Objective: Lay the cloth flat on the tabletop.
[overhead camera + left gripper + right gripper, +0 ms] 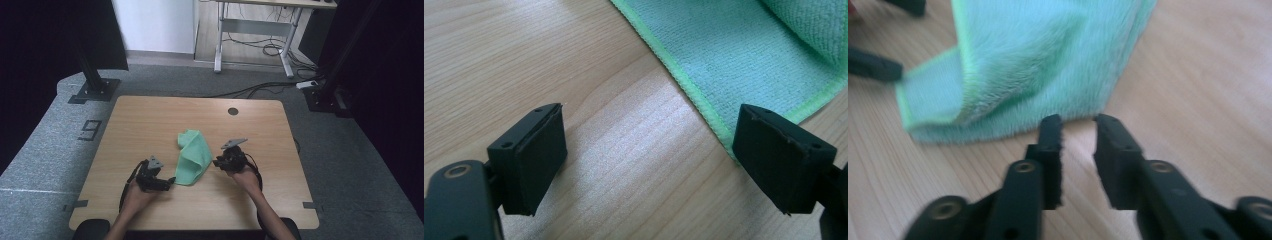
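Note:
A green microfibre cloth lies partly folded near the middle of the wooden table. My left gripper rests at the cloth's near corner. Its jaws stand wide open, with bare wood between them and the cloth's hemmed edge by the right-hand jaw. My right gripper is at the cloth's right side. Its jaws stand a little apart with nothing between them, just short of the cloth's folded edge. The left gripper's black fingers show beyond the cloth.
A round cable hole sits near the table's far edge. Black stand bases stand on the grey floor at both far corners. A white-legged desk with cables stands farther back.

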The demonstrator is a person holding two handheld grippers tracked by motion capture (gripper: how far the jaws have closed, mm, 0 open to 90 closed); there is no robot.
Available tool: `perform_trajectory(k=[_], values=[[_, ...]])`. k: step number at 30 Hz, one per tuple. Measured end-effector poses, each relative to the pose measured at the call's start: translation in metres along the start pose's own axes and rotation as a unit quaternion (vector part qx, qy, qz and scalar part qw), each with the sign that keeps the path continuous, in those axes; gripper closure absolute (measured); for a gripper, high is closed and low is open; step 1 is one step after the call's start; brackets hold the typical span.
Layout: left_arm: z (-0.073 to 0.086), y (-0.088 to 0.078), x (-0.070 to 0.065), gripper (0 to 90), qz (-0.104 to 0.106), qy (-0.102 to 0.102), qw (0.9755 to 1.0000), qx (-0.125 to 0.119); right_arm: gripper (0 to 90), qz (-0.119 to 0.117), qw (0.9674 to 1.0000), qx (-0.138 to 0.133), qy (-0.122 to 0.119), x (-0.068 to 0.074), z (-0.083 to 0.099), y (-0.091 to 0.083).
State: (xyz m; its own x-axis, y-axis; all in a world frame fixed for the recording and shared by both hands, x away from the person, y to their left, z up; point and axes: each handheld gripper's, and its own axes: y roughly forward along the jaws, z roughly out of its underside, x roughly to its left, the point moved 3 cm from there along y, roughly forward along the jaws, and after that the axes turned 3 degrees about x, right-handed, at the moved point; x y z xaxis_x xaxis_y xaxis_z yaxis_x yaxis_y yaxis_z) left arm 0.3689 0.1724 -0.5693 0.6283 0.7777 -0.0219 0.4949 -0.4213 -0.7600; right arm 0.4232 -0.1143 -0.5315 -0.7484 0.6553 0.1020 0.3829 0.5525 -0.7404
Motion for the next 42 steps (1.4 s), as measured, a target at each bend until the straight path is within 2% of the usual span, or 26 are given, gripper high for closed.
perform_trajectory(k=[4, 7, 13, 20, 25, 28, 29, 31, 33, 35, 37, 42], values=[[0.000, 0.000, 0.000, 13.9, 0.000, 0.000, 1.0000, 0.000, 61.8, -0.009, 0.9998, -0.013, -0.008, 0.007, -0.019, -0.002], [0.000, 0.000, 0.000, 13.9, 0.000, 0.000, 1.0000, 0.000, 59.7, -0.023, 0.9993, -0.016, -0.023, 0.019, -0.035, 0.006], [0.000, 0.000, 0.000, 13.9, 0.000, -0.001, 1.0000, -0.001, 56.3, -0.043, 0.9973, -0.004, -0.059, 0.046, -0.059, 0.041], [0.000, 0.000, 0.000, 13.8, 0.000, -0.001, 1.0000, 0.000, 55.8, -0.059, 0.9965, 0.006, -0.059, 0.062, -0.076, 0.076], [0.000, 0.000, 0.000, 13.8, 0.000, 0.000, 1.0000, 0.000, 56.5, -0.047, 0.9960, 0.024, -0.072, 0.068, -0.079, 0.102], [0.000, 0.000, 0.000, 13.8, 0.000, -0.001, 1.0000, 0.000, 67.2, -0.017, 0.9946, 0.039, -0.094, 0.070, -0.075, 0.111], [0.000, 0.000, 0.000, 13.8, 0.000, -0.001, 1.0000, 0.000, 73.2, -0.009, 0.9945, 0.034, -0.099, 0.069, -0.075, 0.111], [0.000, 0.000, 0.000, 13.8, -0.001, 0.000, 1.0000, 0.001, 83.0, -0.016, 0.9948, 0.033, -0.095, 0.067, -0.074, 0.108], [0.000, 0.000, 0.000, 13.8, 0.000, -0.001, 1.0000, 0.000, 84.4, -0.008, 0.9946, 0.034, -0.098, 0.067, -0.074, 0.104], [0.000, 0.000, 0.000, 13.8, 0.000, 0.000, 1.0000, 0.001, 84.8, -0.013, 0.9945, 0.031, -0.099, 0.066, -0.074, 0.096], [0.000, 0.000, 0.000, 13.8, -0.001, 0.000, 1.0000, 0.000, 84.8, -0.015, 0.9948, 0.020, -0.099, 0.064, -0.074, 0.084], [0.000, 0.000, 0.000, 13.8, -0.002, -0.001, 1.0000, 0.000, 84.3, -0.009, 0.9967, -0.002, -0.081, 0.052, -0.069, 0.051]])
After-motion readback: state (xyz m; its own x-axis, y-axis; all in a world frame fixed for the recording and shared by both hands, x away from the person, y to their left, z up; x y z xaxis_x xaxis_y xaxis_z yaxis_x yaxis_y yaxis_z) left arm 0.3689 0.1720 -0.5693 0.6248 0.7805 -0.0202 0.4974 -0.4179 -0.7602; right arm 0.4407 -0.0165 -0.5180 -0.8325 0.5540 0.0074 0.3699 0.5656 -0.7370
